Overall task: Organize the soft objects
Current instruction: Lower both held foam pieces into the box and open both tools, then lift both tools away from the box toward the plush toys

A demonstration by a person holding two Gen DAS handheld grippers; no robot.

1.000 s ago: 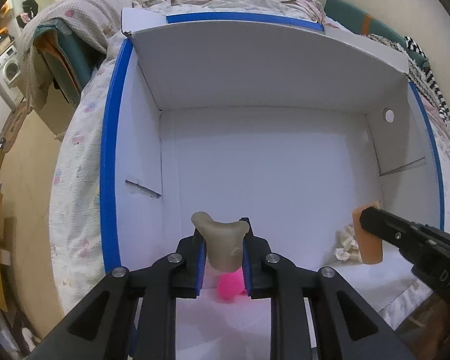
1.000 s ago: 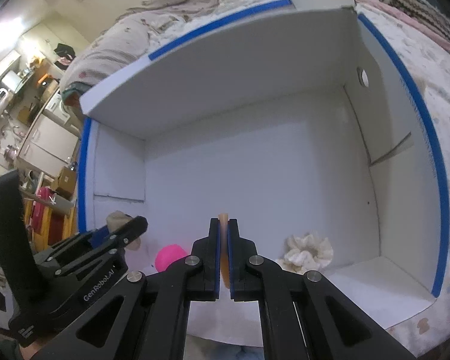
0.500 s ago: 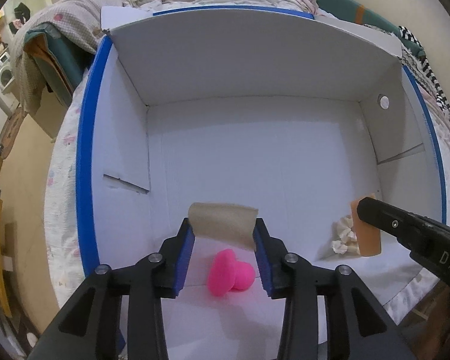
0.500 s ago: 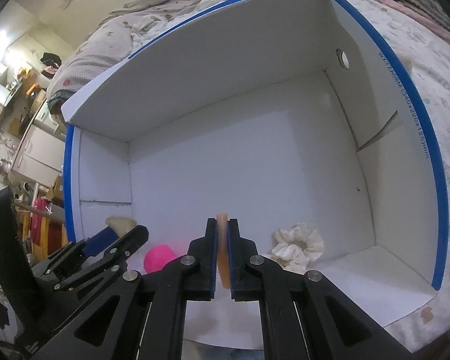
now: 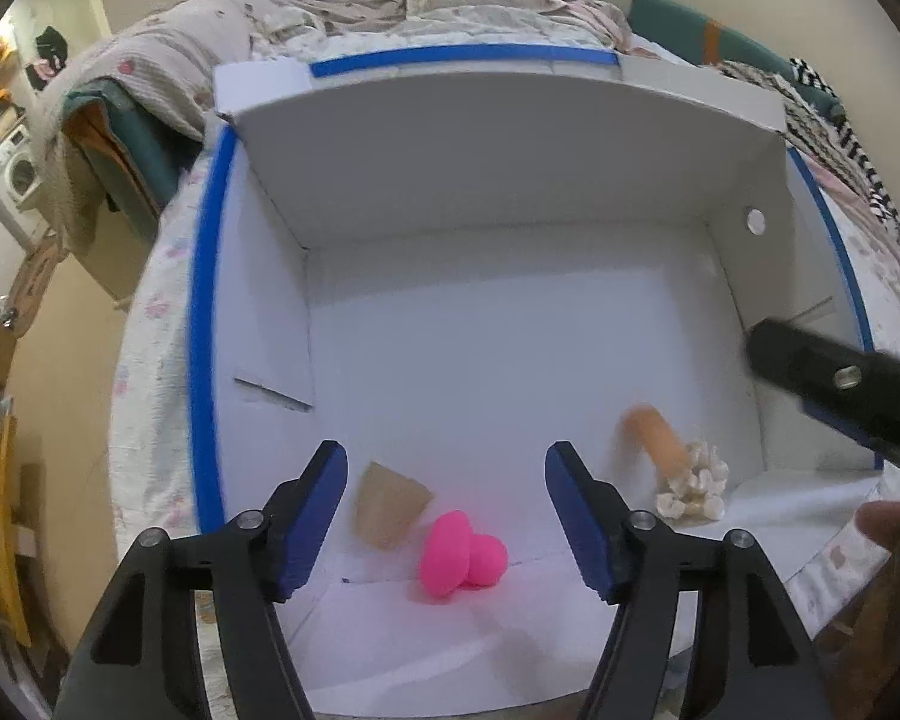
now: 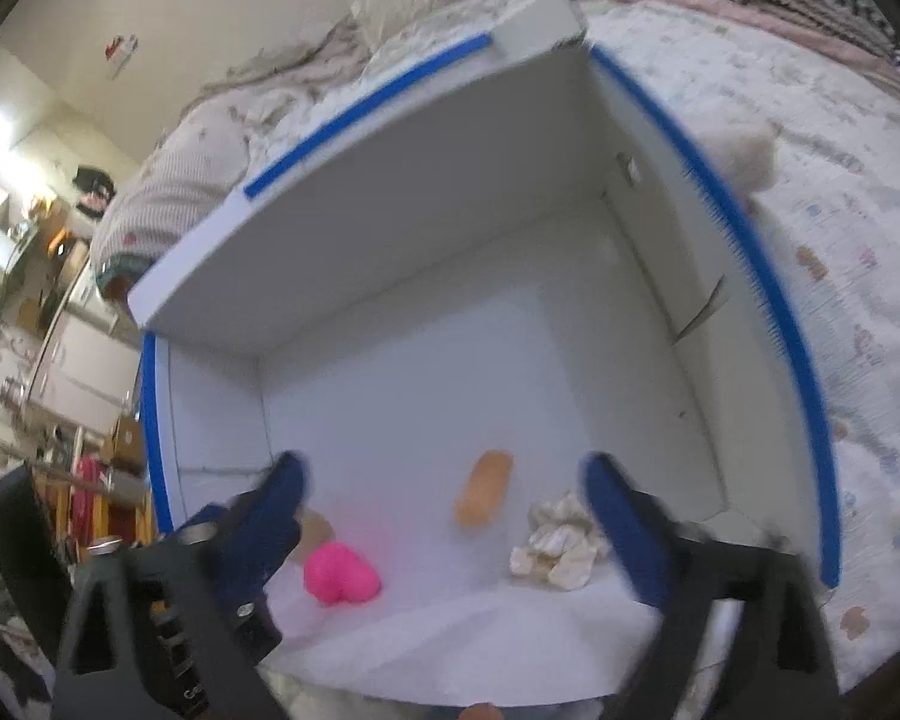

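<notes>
As claws open: smooth pink blob (image 5: 462, 555), crinkly scrunchie (image 5: 693, 489).

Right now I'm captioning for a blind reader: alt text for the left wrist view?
The left tool, opening and empty, hangs over a white box on a bed; below lie a tan piece, pink toy, orange piece and cream scrunchie.

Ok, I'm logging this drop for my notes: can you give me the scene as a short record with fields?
container: white box, blue-taped edges, open top, on a bed
tan sponge: in box, beside pink toy
orange piece: blurred, free of both pads, next to cream scrunchie
left claw: jaws opening, nothing gripped
right claw: jaws opening, nothing gripped
</notes>
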